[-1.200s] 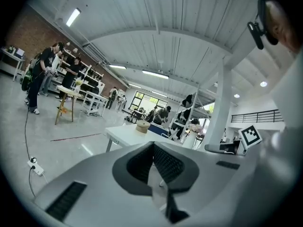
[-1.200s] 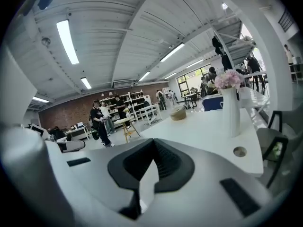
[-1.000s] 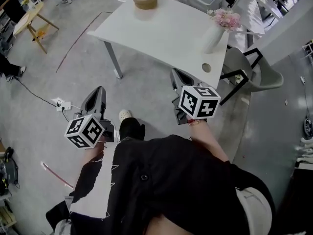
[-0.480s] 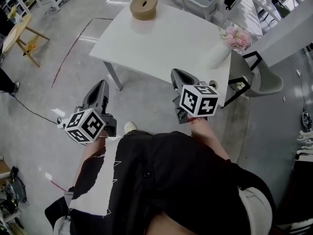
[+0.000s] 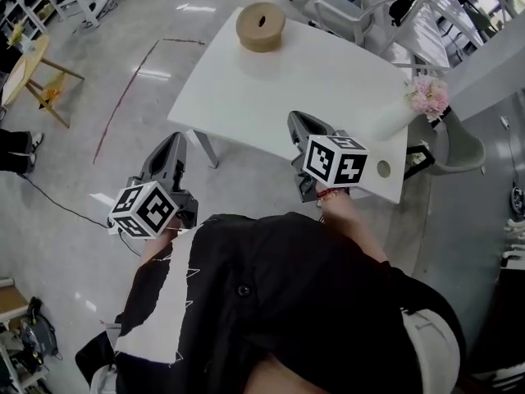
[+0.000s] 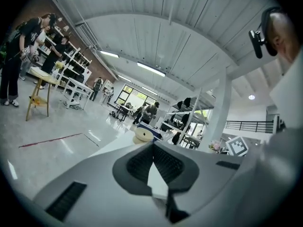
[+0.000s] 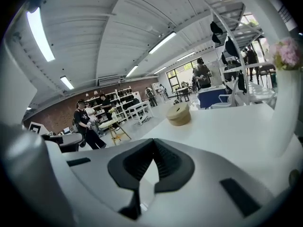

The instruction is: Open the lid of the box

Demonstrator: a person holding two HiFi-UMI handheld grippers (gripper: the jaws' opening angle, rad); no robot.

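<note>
Box (image 5: 261, 26): round, tan, lid (image 5: 261, 19) on, with a small dark opening at the lid's middle; it stands alone near the far left corner of the table (image 5: 295, 80), well apart from both grippers.

Left gripper (image 5: 174, 143): jaws together, nothing between them; held over the floor (image 5: 98, 171), off the table's near left corner.

Right gripper (image 5: 300, 123): jaws together, empty; held over the table's near edge, aimed roughly toward the box.

Step in hand, by judgement: the approach; the lid is untouched and nothing has begun on the box.

Next move calls for: carrying the grippers across the table to the far left corner; opening one wide enough to take the lid by its rim; probably steadying the base with the other, since the box looks light and might rise with its lid; a straight upward lift.

Surface: the table is white, plain and matte, on grey legs; a white vase (image 5: 392, 120) of pink flowers (image 5: 430, 97) stands at its right edge; there is a round hole (image 5: 383, 168) by the near right corner; otherwise it is bare.

Room: a large workshop hall; grey polished floor with a red line (image 5: 123, 97); chairs (image 5: 336, 11) beyond the table's far edge; a wooden trestle (image 5: 41, 80) off to the left; in the gripper views, shelving, people standing at a distance, and a white ribbed ceiling with strip lights.
</note>
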